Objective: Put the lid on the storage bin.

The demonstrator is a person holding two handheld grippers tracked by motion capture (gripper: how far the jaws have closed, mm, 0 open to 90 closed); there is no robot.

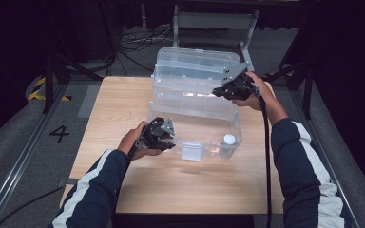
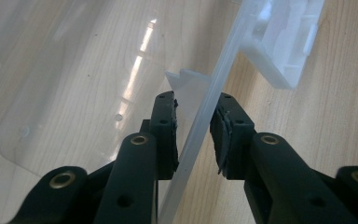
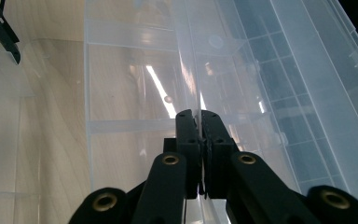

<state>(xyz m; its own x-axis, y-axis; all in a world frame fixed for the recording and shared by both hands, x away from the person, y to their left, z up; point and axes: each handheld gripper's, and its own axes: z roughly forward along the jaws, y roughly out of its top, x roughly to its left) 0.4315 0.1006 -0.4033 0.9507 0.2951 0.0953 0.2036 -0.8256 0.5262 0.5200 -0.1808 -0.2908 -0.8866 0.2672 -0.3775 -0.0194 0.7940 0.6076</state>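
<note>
Left gripper (image 2: 193, 135) fingers stand apart astride the clear plastic storage box (image 1: 195, 107) front wall, not pressing it. Right gripper (image 3: 199, 154) fingers are clamped on the raised hinged lid (image 3: 279, 84) (ribbed, translucent). One box, centred on the wooden desk (image 1: 123, 95); one white ball (image 1: 229, 139) inside.

Light wooden table (image 1: 123, 102), pale grain, square-cornered. Grey carpeted floor (image 1: 14, 142) all around, marked with a black numeral 4 (image 1: 59, 133) off the table's left edge. Metal floor rail (image 1: 19, 161) running alongside. Yellow-black hazard tape (image 1: 39, 88) farther left. Tangled black cables (image 1: 133, 42) and a grey metal frame (image 1: 214, 21) beyond the far edge. Dark surroundings behind.
</note>
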